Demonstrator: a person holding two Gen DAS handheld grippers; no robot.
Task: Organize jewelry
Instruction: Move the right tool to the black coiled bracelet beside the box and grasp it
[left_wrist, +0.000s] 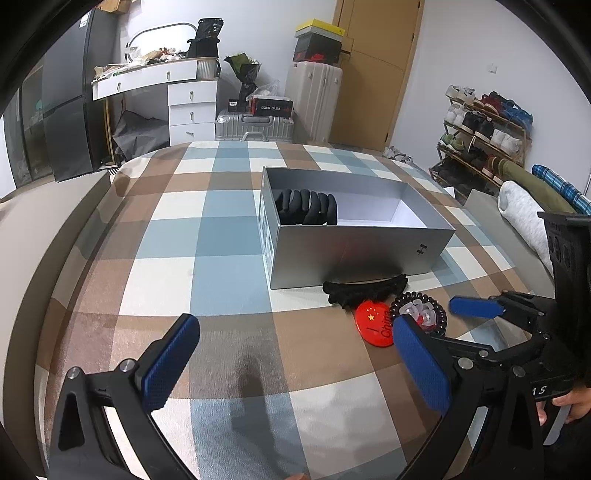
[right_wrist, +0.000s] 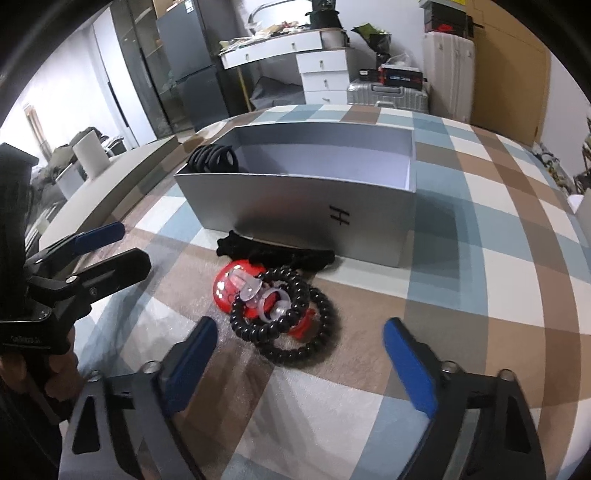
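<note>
Both grippers hover over the checked bedspread (left_wrist: 229, 236), tilted down at it. The left gripper (left_wrist: 295, 362) stands wide apart, nothing between its blue pads, bare cloth under it. The right gripper (right_wrist: 301, 363) is open too, pads clear of everything, with the pile of jewelry just ahead of its tips at 12 o'clock.

That pile: 2 black coil bands (right_wrist: 291, 314) overlapping, a clear clip (right_wrist: 258, 295) lying inside the upper coil, all on top of a red disc (right_wrist: 231, 286). In the left view the disc shows yellow stars and the word "China". Touching the disc at its 12 o'clock lies a black claw clip (right_wrist: 273, 253), and that one sits right against the near wall of the grey box (right_wrist: 295, 206).

The box is open-topped, white inside, marked "H" on the near wall. In its left end, at 9 o'clock, a black ribbed bundle (left_wrist: 308, 206); I cannot tell what it is. The rest of the box floor shows bare.

From the left view, the pile lies at 3 o'clock, between the right gripper's 2 pads.
</note>
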